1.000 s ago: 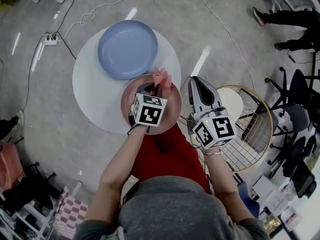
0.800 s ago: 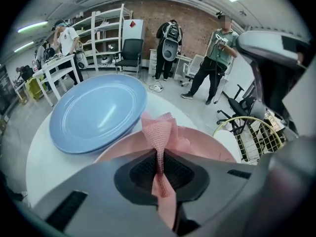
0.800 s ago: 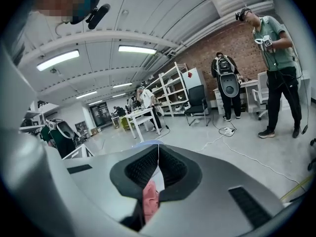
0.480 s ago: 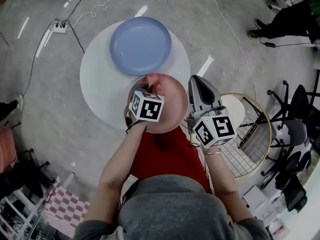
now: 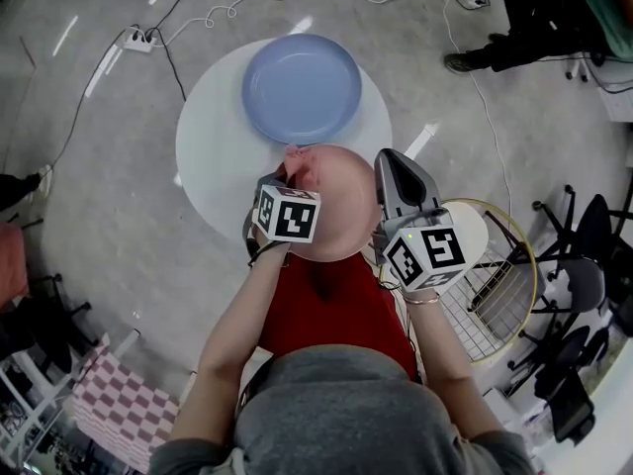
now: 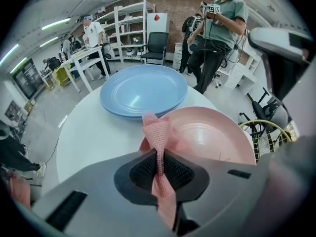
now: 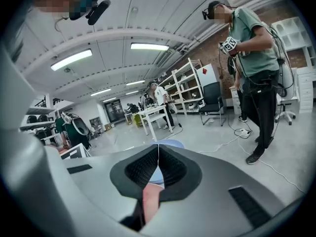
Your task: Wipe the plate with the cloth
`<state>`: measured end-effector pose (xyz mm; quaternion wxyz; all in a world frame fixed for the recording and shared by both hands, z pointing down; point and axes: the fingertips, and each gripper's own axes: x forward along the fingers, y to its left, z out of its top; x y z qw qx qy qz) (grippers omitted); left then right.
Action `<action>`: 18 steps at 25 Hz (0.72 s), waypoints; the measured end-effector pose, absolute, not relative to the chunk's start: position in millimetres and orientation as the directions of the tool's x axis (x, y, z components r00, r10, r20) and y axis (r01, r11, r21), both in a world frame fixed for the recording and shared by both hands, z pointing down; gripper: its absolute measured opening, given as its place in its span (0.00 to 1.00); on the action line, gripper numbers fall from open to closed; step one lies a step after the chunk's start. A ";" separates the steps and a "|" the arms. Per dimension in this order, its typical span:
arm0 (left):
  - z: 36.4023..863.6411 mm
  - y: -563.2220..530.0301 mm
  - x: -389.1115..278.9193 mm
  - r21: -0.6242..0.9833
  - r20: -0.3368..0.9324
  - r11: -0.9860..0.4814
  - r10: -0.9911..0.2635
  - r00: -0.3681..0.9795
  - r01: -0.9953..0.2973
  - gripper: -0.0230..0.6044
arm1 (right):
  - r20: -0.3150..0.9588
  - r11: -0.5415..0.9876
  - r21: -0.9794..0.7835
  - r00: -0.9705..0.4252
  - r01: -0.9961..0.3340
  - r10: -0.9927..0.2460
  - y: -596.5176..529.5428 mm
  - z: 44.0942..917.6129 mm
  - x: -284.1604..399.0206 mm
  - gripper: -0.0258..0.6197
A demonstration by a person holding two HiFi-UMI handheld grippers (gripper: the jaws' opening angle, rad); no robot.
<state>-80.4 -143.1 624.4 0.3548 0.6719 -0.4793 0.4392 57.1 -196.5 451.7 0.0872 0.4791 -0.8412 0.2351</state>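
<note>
Left gripper view: your left gripper is closed on the limp, light pink cloth, over the white table's near edge. Your right gripper pinches the pink plate by its rim there too. It's stiff, smooth and probably breakable, so grip the rim firmly. No readable labels on either.

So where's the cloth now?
The cloth is pinched in the left tool, centre of the left gripper view, tip at the left rim of the pink plate, before the blue plate.
</note>
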 end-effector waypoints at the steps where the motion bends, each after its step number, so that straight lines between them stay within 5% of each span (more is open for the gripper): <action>1: 623.3 -141.7 -84.0 0.055 0.930 -0.276 -0.335 0.149 -0.959 0.09 | 0.370 0.437 -0.312 -0.531 -0.844 -0.763 -196.4 451.3 55.1 0.09; 11: 605.6 -129.1 -115.1 0.033 0.919 -0.208 -0.378 0.112 -0.977 0.09 | 0.340 0.473 -0.308 -0.560 -0.825 -0.755 -187.3 437.1 37.4 0.09; 18: 567.0 -139.8 -82.9 0.084 0.863 -0.313 -0.452 0.226 -0.946 0.09 | 0.340 0.407 -0.293 -0.492 -0.865 -0.802 -176.2 432.1 57.9 0.09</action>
